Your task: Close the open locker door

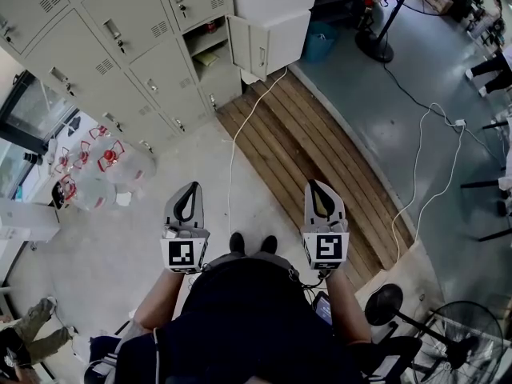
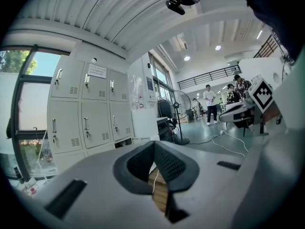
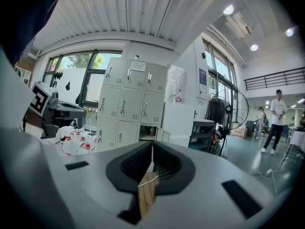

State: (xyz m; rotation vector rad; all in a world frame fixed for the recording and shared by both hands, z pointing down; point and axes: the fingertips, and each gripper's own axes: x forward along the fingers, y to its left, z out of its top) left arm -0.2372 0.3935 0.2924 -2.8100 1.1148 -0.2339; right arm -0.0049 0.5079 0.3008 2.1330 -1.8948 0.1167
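The bank of grey lockers (image 1: pixel 120 46) stands ahead at the upper left. One lower compartment (image 1: pixel 206 50) is open, with items on its shelves, and its door (image 1: pixel 240 45) swings out to the right. The right gripper view shows the same open compartment (image 3: pixel 148 132) and door (image 3: pixel 163 135) far ahead. I hold my left gripper (image 1: pixel 192 185) and right gripper (image 1: pixel 314 184) side by side in front of my body, well short of the lockers. Both have their jaw tips together and hold nothing, as the left gripper (image 2: pixel 153 143) and right gripper (image 3: pixel 152 144) show in their own views.
Several water bottles with red caps (image 1: pixel 104 162) sit on the floor left of my path. A wooden plank strip (image 1: pixel 304 142) with a white cable (image 1: pixel 234 150) runs toward the lockers. A white cabinet (image 1: pixel 272 14) stands right of the open door. Fans (image 1: pixel 464 334) stand at the lower right.
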